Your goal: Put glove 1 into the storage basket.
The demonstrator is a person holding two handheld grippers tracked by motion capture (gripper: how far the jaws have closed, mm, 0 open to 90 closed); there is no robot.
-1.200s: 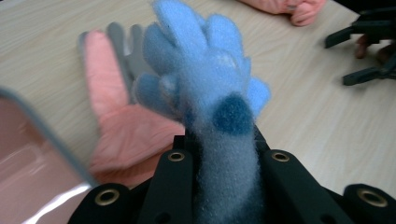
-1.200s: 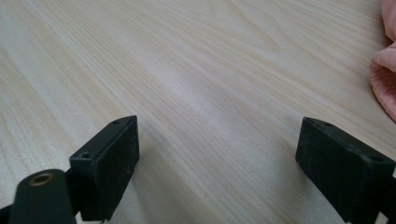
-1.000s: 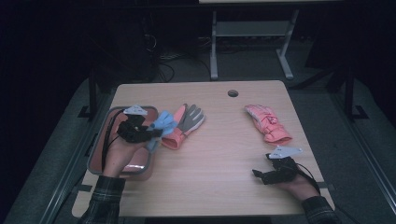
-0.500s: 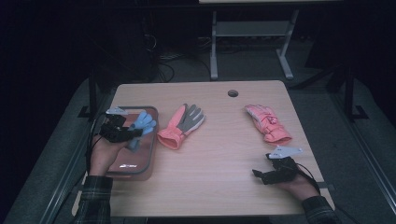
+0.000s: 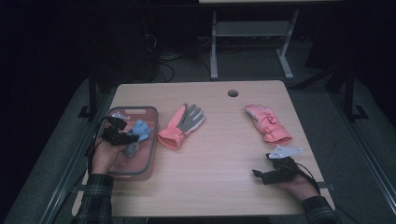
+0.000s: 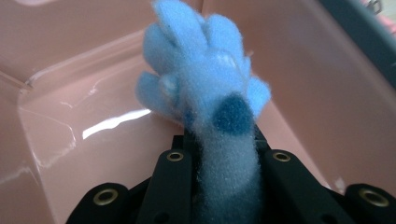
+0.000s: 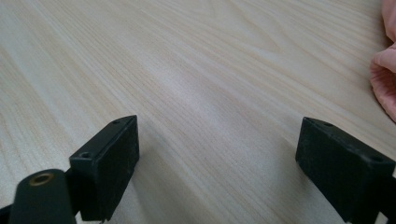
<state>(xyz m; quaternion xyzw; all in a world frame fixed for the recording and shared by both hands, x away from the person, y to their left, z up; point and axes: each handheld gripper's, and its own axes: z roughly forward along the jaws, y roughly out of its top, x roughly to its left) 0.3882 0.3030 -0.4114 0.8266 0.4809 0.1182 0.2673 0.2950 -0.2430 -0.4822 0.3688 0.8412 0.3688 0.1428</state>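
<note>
Blue fleece front and centre: the left gripper [image 5: 122, 137] has its jaws pinched on a small blue glove [image 6: 205, 88], the cuff squeezed between the black pads while the fuzzy fingers fan out ahead, toward twelve o'clock in the left gripper view. From above, that glove [image 5: 138, 130] hangs over the pink tray [image 5: 148, 140] at the table's nine o'clock side, and in the left gripper view glossy pink plastic lies on all sides of the fleece. I cannot tell whether the fleece touches the tray floor.

Over at five o'clock, the right gripper [image 5: 272, 173] rests low by the near edge of the wooden table [image 5: 219, 186]. Its jaws stand spread wide with bare wood grain between them, and a bit of pink fabric shows at three o'clock in the right gripper view.

Mid-table, just right of the tray, lies a pink and grey glove [image 5: 182, 125], its fingers pointing toward one o'clock. A coral pink glove [image 5: 267, 123] lies well apart at two o'clock, beyond the right gripper.
</note>
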